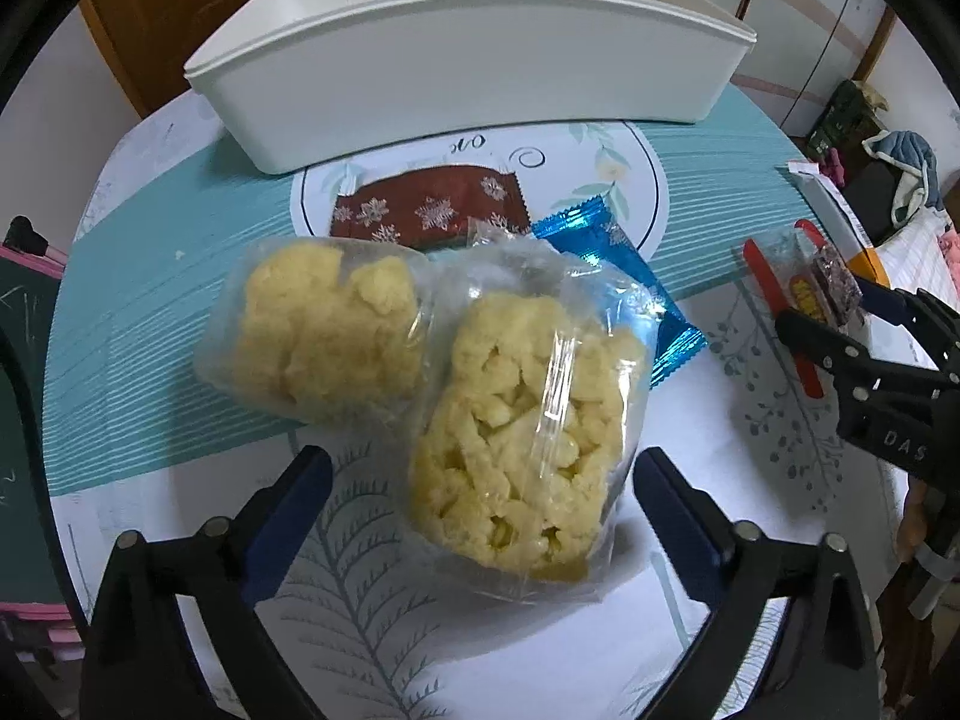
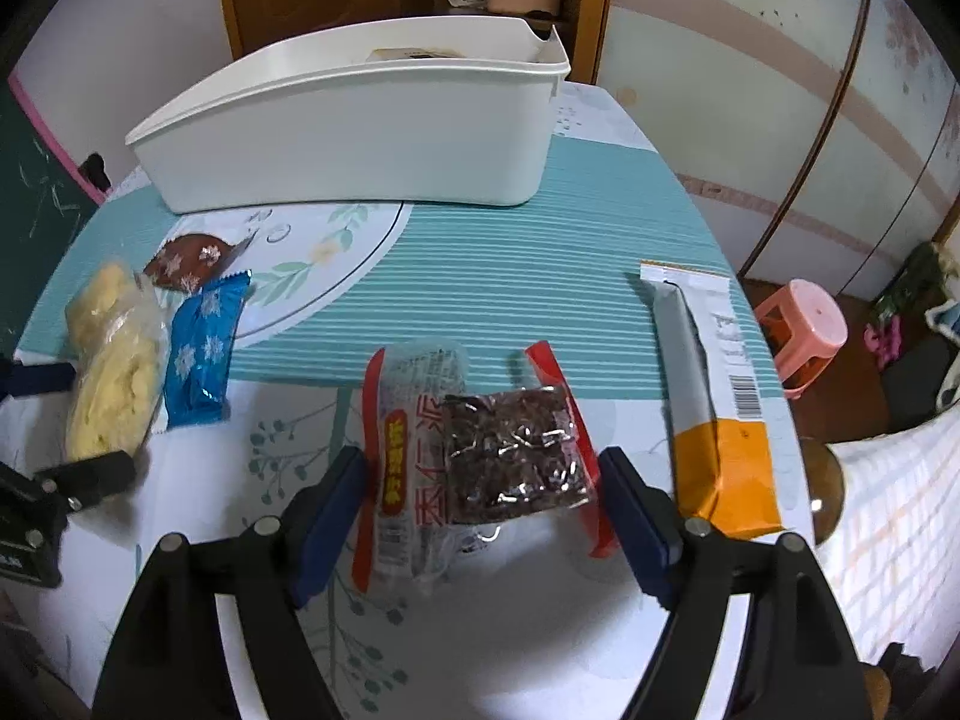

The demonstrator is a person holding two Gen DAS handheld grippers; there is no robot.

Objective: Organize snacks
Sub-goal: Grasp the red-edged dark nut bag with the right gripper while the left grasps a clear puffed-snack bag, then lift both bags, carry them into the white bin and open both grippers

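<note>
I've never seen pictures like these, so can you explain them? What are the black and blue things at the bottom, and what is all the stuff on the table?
Those are two claws that a person holds, one in each hand. Each has a small camera looking along its fingers, so each picture is one claw's view.

In the left claw's picture, the left claw stands open around a clear bag of yellow puffed snack. Another yellow bag, a brown snowflake packet and a blue packet lie behind it.

In the right claw's picture, the right claw is open around a red-edged packet of dark cake. An orange and white bar lies beside it.

Nothing is held yet. The white bin stands at the back of the table.
</note>
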